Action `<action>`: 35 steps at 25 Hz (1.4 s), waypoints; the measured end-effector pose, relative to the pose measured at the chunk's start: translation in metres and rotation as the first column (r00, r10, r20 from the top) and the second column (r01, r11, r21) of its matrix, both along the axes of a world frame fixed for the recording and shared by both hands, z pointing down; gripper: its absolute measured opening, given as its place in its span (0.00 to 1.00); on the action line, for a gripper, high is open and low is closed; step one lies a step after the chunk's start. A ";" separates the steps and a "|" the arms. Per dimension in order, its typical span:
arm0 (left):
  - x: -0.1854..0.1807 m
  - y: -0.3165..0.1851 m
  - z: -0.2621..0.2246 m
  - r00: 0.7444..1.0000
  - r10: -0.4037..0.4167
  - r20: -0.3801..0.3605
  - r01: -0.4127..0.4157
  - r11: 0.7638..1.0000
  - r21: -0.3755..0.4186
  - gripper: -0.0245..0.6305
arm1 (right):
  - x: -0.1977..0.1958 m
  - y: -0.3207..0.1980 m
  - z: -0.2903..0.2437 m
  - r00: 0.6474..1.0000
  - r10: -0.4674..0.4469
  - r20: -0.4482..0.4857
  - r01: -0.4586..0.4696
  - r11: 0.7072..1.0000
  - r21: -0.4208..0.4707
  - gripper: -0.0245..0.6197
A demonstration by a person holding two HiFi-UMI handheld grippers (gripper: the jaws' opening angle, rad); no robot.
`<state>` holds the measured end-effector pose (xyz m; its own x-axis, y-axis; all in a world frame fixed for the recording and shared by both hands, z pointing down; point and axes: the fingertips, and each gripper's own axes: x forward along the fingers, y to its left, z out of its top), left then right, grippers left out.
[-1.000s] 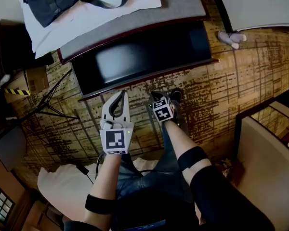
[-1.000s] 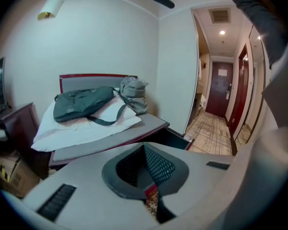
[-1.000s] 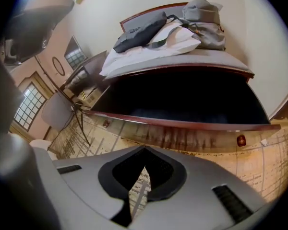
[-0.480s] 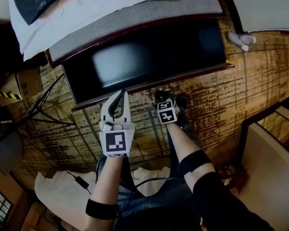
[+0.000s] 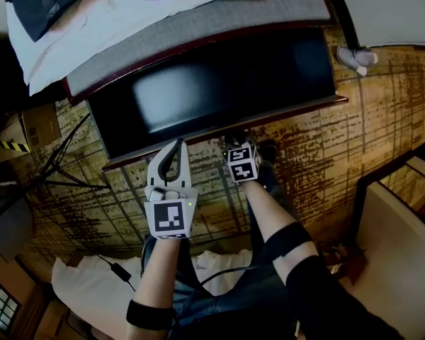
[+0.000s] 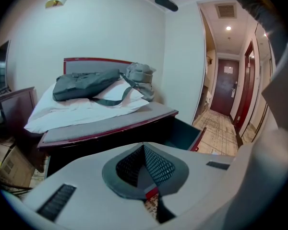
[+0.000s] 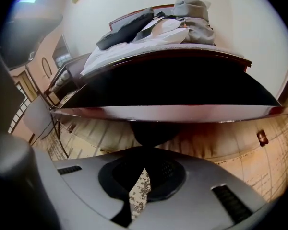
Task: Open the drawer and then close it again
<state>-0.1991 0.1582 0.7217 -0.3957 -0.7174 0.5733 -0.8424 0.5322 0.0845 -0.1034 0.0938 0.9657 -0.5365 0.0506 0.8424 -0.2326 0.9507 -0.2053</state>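
Both the left tool and right tool, jaws together, have sunk toward the open drawer.

The left gripper and the right gripper are both sinking and drawing in toward the open drawer, their tips now arriving right at its front edge

A: Drawer front is red-brown wood, polished. Inside is dark and glossy, with a sheen.
B: Left gripper shell?
A: Pale grey plastic, matt, smooth. Pads dark, fine grid texture. Right gripper same.
B: Floor?
A: Carpet, matt, mottled. Bed cover grey cloth, pillow white cloth.
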 end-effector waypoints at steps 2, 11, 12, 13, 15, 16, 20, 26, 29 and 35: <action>-0.001 0.000 0.001 1.000 -0.004 0.001 0.004 1.000 -0.003 0.04 | -0.002 0.000 -0.001 1.000 0.026 0.012 -0.026 1.000 0.003 0.04; -0.007 0.000 0.003 1.000 -0.011 0.012 0.011 1.000 0.004 0.04 | -0.028 -0.015 -0.001 0.993 0.093 0.067 -0.094 0.995 0.015 0.04; -0.007 0.001 0.004 1.000 -0.013 0.011 0.013 1.000 0.003 0.04 | -0.032 -0.017 -0.001 0.993 0.089 0.073 -0.090 0.996 0.018 0.04; -0.008 0.003 0.005 1.000 -0.017 0.008 0.017 1.000 0.001 0.04 | -0.038 -0.020 0.000 0.993 0.084 0.079 -0.086 0.996 0.022 0.04; -0.011 0.007 0.008 1.000 -0.027 0.006 0.027 1.000 -0.005 0.04 | -0.052 -0.025 0.000 0.993 0.069 0.093 -0.072 0.997 0.031 0.04; -0.014 0.008 0.009 0.999 -0.035 0.008 0.036 0.999 -0.005 0.04 | -0.058 -0.028 0.001 0.993 0.063 0.099 -0.067 0.997 0.036 0.04; -0.023 0.012 0.007 0.998 -0.057 0.019 0.057 0.998 0.004 0.04 | -0.077 -0.039 0.000 0.989 0.081 0.125 -0.088 0.995 0.046 0.04; -0.043 0.021 0.005 0.995 -0.101 0.026 0.100 0.995 0.027 0.04 | -0.103 -0.050 0.002 0.982 0.108 0.158 -0.117 0.992 0.050 0.04; -0.048 0.026 0.005 0.993 -0.112 0.030 0.111 0.993 0.029 0.04 | -0.114 -0.055 0.002 0.980 0.108 0.169 -0.119 0.991 0.056 0.04; -0.053 0.035 0.015 0.990 -0.138 0.027 0.137 0.990 0.026 0.04 | -0.143 -0.066 0.003 0.975 0.107 0.194 -0.121 0.991 0.062 0.04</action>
